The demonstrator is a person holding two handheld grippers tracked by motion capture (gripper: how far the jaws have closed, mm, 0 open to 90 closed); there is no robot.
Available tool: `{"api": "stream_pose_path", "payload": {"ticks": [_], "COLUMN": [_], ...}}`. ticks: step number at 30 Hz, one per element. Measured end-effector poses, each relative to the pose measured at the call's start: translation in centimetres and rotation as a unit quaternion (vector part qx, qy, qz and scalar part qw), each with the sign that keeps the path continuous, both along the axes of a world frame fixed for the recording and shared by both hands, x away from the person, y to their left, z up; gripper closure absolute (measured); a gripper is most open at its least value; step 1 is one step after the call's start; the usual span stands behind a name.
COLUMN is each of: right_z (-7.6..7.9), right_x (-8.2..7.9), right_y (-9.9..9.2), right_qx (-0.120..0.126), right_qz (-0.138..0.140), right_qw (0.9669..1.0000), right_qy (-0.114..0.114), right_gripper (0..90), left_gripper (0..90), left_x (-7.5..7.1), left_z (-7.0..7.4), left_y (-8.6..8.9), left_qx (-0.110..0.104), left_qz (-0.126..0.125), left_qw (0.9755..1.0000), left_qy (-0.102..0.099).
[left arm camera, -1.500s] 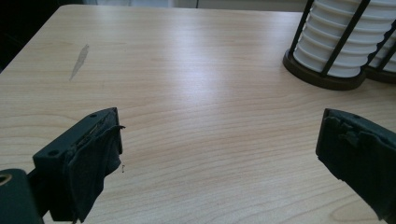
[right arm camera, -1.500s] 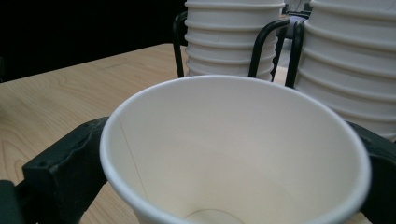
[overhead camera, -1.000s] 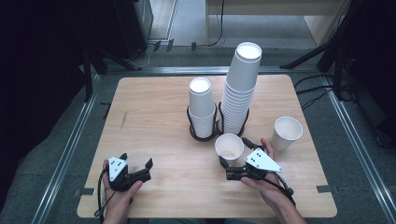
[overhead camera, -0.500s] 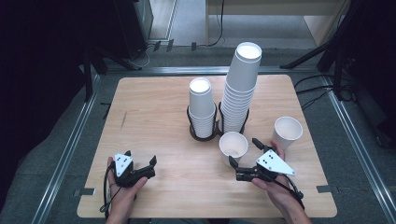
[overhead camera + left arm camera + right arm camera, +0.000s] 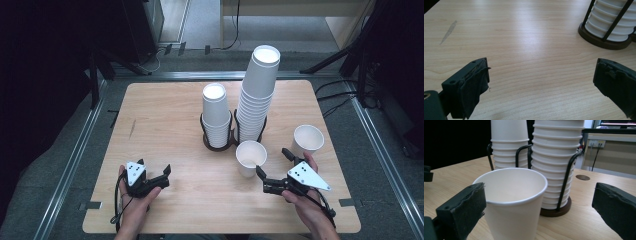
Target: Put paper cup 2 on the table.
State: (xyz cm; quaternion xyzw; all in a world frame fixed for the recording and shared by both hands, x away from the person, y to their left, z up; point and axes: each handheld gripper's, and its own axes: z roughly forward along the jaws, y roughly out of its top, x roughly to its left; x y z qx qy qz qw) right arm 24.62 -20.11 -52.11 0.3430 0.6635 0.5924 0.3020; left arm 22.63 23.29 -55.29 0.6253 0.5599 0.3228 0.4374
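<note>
A loose white paper cup (image 5: 251, 159) stands upright on the wooden table (image 5: 165, 115), in front of the cup holder. My right gripper (image 5: 272, 164) is open just right of it and a little nearer. In the right gripper view the cup (image 5: 514, 202) stands between the wide jaws of my right gripper (image 5: 541, 197), close to the left jaw, and whether it touches I cannot tell. My left gripper (image 5: 165, 177) rests open near the front left, with bare wood between the jaws of my left gripper (image 5: 544, 75).
A black wire holder (image 5: 218, 145) at mid-table carries a short cup stack (image 5: 216, 112) and a tall cup stack (image 5: 257, 95). A second loose cup (image 5: 307, 141) stands right of my right hand. The left half of the table is bare wood.
My right gripper has drawn back toward the near right, away from the loose cup, which shifted slightly right. My left gripper moved a little to the right.
</note>
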Motion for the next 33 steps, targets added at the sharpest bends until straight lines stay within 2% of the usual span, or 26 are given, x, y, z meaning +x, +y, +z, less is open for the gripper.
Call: {"api": "stream_pose_path", "payload": {"ticks": [6,16,25,33], "right_z": [0.1,-0.2,-1.0,-1.8], "right_x": [-0.3,-1.0,-1.5,-1.8], "right_y": [-1.5,-4.4,-7.1,-9.1], "right_qx": [0.002,0.0,-0.022,-0.023], "right_qz": [-0.026,-0.075,-0.118,-0.148], "right_qw": [0.9997,0.9972,0.9928,0.9887], "right_qy": [-0.002,-0.004,-0.004,0.009], "right_gripper": [0.0,0.0,0.0,0.0], "left_gripper": [0.5,0.5,0.5,0.5], "left_x": [0.1,0.0,0.0,-0.1], "left_z": [0.0,0.0,0.0,0.0], "left_y": [-0.1,0.0,0.0,0.0], "left_qx": [0.003,0.0,0.0,-0.002], "left_qz": [-0.001,-0.001,-0.001,-0.001], "left_qw": [1.0,1.0,1.0,1.0], "left_qy": [0.001,0.0,-0.001,-0.001]}}
